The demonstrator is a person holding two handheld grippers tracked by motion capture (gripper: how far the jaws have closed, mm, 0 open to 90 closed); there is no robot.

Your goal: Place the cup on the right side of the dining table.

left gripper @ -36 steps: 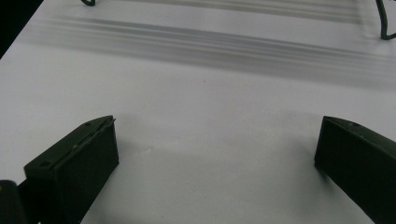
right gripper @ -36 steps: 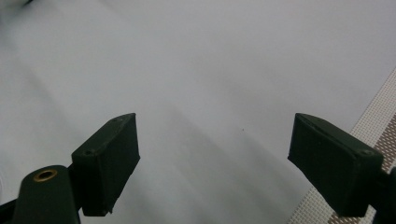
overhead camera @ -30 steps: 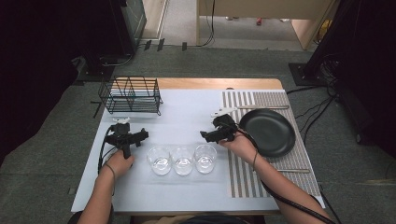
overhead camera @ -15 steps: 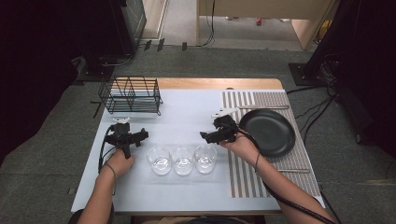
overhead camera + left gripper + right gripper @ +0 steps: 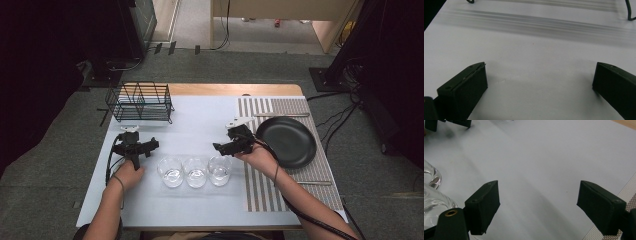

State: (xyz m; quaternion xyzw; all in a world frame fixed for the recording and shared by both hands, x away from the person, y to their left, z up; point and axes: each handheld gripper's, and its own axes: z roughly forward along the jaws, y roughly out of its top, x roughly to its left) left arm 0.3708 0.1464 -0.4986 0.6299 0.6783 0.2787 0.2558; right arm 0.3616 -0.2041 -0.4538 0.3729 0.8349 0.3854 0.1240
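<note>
Grey carpet surrounds a table point(image 5: 200, 200) covered by a pale sheet, with a strip of bare wood seen along the far edge. Dark equipment and cables are seen on the floor at both sides.

Three clear glasses point(image 5: 196, 171) are stood in a row near the middle of the table, closer to the near edge, each just beside the next. A black wire rack point(image 5: 140, 102) is placed at the far left corner. A striped mat point(image 5: 260, 190) is laid along the right edge, and a black plate point(image 5: 286, 141) is set on its far half.

The left claw point(image 5: 134, 146) is held low over the table just left of the glasses, between them and the rack; its jaws are spread wide, with nothing between them. In the left gripper view, bare sheet lies between the jaws and the rack's wire feet point(image 5: 629, 13) are seen at the top.

The right claw point(image 5: 231, 145) is held just beyond the rightmost glass, near the mat's left edge, with jaws spread wide and nothing gripped. In the right gripper view, glass rims point(image 5: 434, 197) are seen at the lower left.

Open sheet is left between the two claws, beyond the glasses, and along the near edge. No readable writing or labels can be made out.
</note>
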